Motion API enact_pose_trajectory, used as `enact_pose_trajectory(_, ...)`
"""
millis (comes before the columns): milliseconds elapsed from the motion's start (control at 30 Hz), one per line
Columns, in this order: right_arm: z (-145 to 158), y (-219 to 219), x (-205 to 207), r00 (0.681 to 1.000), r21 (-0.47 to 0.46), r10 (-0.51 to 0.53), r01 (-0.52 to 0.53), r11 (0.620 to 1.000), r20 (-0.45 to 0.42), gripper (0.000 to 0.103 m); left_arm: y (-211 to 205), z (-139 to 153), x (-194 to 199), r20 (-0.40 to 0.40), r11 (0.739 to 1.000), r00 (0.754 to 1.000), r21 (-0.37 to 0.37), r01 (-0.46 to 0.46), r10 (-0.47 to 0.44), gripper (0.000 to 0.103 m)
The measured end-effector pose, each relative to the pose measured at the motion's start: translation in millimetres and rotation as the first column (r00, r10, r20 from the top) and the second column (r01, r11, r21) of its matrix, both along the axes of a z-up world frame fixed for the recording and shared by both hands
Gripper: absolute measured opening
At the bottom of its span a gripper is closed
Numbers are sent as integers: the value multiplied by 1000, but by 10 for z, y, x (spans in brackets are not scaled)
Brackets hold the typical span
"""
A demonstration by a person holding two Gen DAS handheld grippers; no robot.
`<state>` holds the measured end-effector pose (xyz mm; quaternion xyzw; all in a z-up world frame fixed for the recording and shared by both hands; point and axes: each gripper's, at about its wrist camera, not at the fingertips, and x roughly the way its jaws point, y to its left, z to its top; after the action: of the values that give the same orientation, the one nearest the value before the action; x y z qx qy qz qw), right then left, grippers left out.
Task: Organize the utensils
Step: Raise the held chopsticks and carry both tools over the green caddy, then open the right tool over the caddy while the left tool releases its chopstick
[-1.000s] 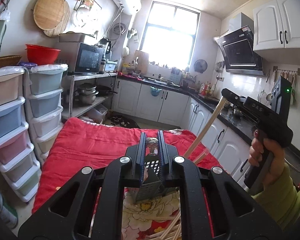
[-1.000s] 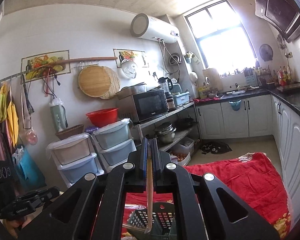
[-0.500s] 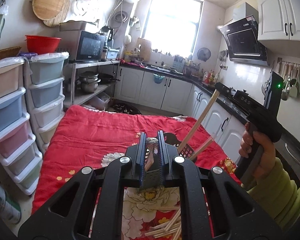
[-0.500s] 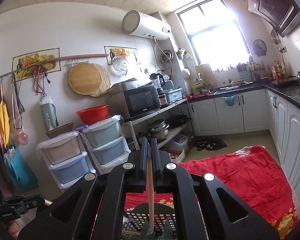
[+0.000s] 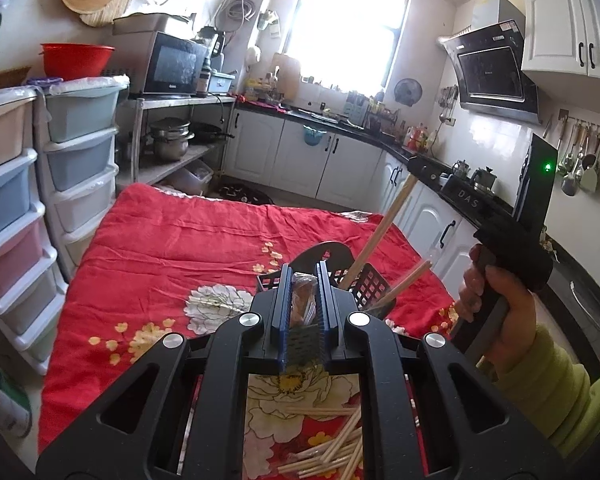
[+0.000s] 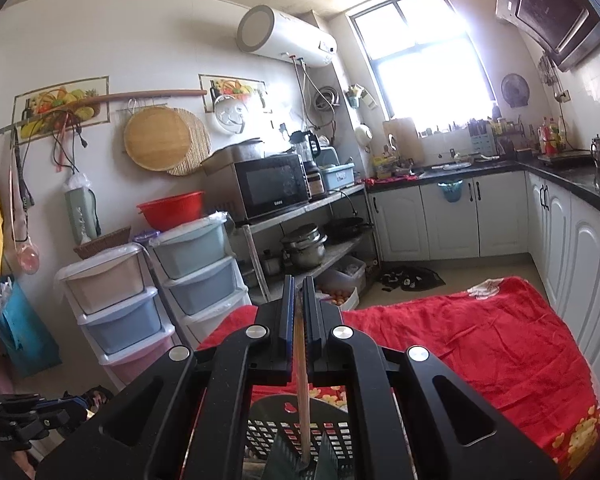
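Note:
A black slotted utensil basket (image 5: 370,284) (image 6: 340,436) stands on the red flowered cloth (image 5: 172,248). My right gripper (image 6: 296,280) (image 5: 415,165) is shut on a wooden chopstick (image 6: 301,380) (image 5: 380,232), which slants down with its lower end inside the basket. A second chopstick (image 5: 410,278) leans in the basket. Just short of the basket, my left gripper (image 5: 304,276) (image 6: 80,402) is shut on a small brownish item in clear wrap (image 5: 302,300). Several loose chopsticks (image 5: 332,452) lie on the cloth below it.
Stacked plastic drawers (image 5: 80,140) line the cloth's left side. White cabinets under a dark counter (image 5: 452,200) run along the right. A hand in a green sleeve (image 5: 496,300) holds the right gripper. A shelf with a microwave (image 6: 272,188) stands beyond the drawers.
Both grippers have sunk toward the cloth. The chopstick in the right gripper has gone lower into the basket, and the basket now sits closer before the left gripper.

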<state>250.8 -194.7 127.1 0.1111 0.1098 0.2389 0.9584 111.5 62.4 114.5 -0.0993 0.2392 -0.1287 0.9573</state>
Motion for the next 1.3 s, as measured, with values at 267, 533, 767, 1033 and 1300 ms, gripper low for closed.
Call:
enact_pose_trajectory(267, -130, 9, 48, 998, 9, 23, -22, 1000, -50, 19, -93, -43, 145, -9, 1000, 1000, -14, 22, -22, 21)
enact_pose_trajectory(533, -169, -37, -61, 998, -13, 36, -37, 999, -57, 42, -57, -37, 129, 8, 1000, 1000, -19, -2, 2, 45)
enact_pose_trajectory(767, -190, -113, -157, 996, -27, 34, -36, 999, -83, 52, -21, 4, 66, 38, 999, 999, -24, -32, 33, 74)
enact_pose_trajectory(1033, -213, -115, -318, 997, -88, 33, -40, 995, -75, 60, 63, -11, 12, 39, 996, 997, -66, -66, 69, 92)
enact_pose_trajectory(1300, -266, -100, -463, 995, -112, 49, -58, 992, -86, 65, 105, -77, -79, 36, 993, 994, -72, -97, 100, 92)
